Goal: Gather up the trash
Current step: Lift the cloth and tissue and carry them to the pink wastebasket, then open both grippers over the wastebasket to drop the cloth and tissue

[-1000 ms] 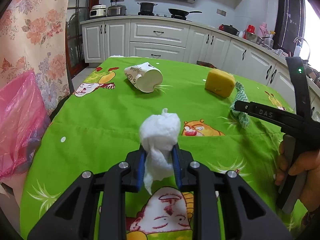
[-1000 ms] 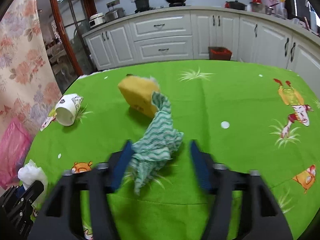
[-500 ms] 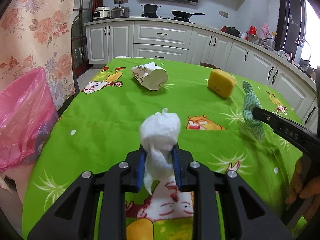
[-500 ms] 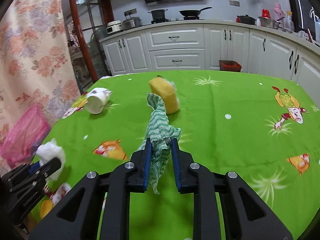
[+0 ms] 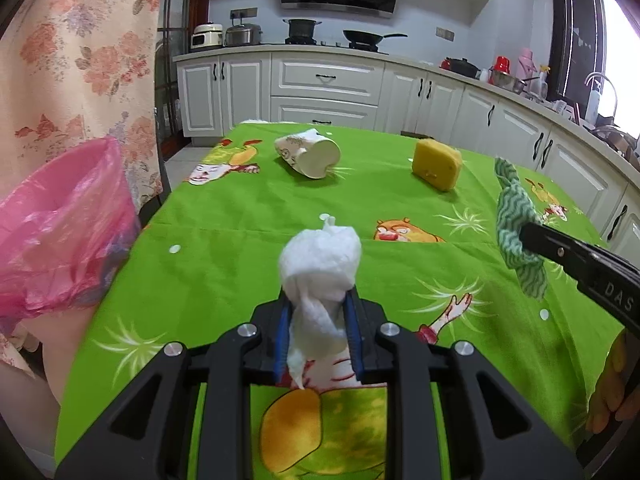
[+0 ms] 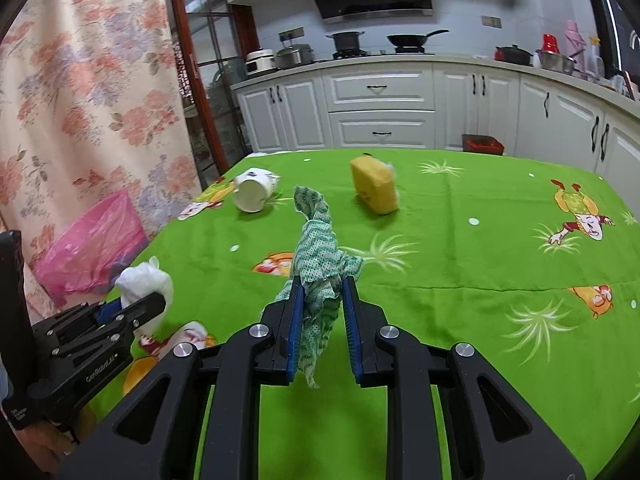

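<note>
My left gripper [image 5: 319,300] is shut on a crumpled white tissue [image 5: 320,264], held above the green tablecloth [image 5: 240,216]. My right gripper [image 6: 322,286] is shut on a green-and-white patterned cloth [image 6: 318,248], also lifted off the table. In the left wrist view the cloth [image 5: 516,220] hangs from the right gripper [image 5: 524,236] at the right edge. In the right wrist view the tissue [image 6: 144,280] sits in the left gripper [image 6: 154,302] at lower left. A pink bin bag [image 5: 60,232] hangs open off the table's left side.
A tipped white paper cup [image 5: 308,154] and a yellow sponge [image 5: 436,164] lie on the far half of the table. White kitchen cabinets [image 5: 324,88] run behind. A floral curtain [image 5: 72,64] hangs beyond the pink bag [image 6: 92,244]. A hand [image 5: 612,384] holds the right gripper's handle.
The right gripper closed on the patterned cloth, lifted it off the table away from the sponge and carried it leftward. The left gripper drew back with the tissue, bringing the pink bag further into view.
</note>
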Demonstrator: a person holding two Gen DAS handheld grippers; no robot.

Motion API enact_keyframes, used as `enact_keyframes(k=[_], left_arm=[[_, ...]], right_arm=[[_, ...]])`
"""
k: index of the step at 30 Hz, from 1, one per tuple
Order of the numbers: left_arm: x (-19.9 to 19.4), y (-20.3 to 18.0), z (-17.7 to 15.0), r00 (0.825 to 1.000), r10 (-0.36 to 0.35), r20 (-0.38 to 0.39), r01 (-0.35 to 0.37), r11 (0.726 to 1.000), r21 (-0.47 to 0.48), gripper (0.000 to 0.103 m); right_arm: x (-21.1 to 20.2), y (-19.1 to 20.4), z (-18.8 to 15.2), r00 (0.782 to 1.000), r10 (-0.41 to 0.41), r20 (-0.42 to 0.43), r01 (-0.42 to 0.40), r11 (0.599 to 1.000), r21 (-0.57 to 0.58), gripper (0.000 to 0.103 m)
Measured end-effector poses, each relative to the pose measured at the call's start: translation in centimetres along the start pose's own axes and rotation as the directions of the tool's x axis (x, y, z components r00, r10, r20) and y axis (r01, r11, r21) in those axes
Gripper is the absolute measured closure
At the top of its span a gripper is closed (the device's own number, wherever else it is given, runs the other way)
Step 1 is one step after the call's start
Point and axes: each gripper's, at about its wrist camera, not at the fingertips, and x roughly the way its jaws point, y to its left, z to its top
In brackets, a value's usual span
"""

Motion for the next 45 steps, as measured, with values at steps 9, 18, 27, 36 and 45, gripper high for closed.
enact_keyframes(k=[9,18,27,36,45], left_arm=[[-2.9,2.3,-0.6,0.998,0.041,0.049,-0.040,0.999,-0.015,0.080],[-6.0,5.0,-0.5,0.987,0.110,0.121,-0.110,0.994,-0.009,0.079],[-7.9,7.6,0.8,0.965,0.173,0.197,-0.168,0.985,-0.040,0.079],[-9.9,14.1,3.2,0.938,0.262,0.227,-0.243,0.964,-0.110,0.077],[-9.7,22.7,6.4,0.917,0.339,0.211,-0.297,0.932,-0.207,0.075]], right_arm=[[-0.8,3.2,-0.4,0.999,0.054,-0.005,-0.055,0.997,-0.063,0.082],[-0.6,7.3,-0.7,0.992,0.123,-0.014,-0.124,0.984,-0.132,0.082],[0.0,12.1,1.0,0.980,0.200,0.012,-0.193,0.957,-0.215,0.082],[2.9,18.3,3.8,0.943,0.332,-0.012,-0.321,0.903,-0.287,0.082],[6.7,24.8,6.5,0.902,0.429,-0.046,-0.417,0.839,-0.350,0.082]])
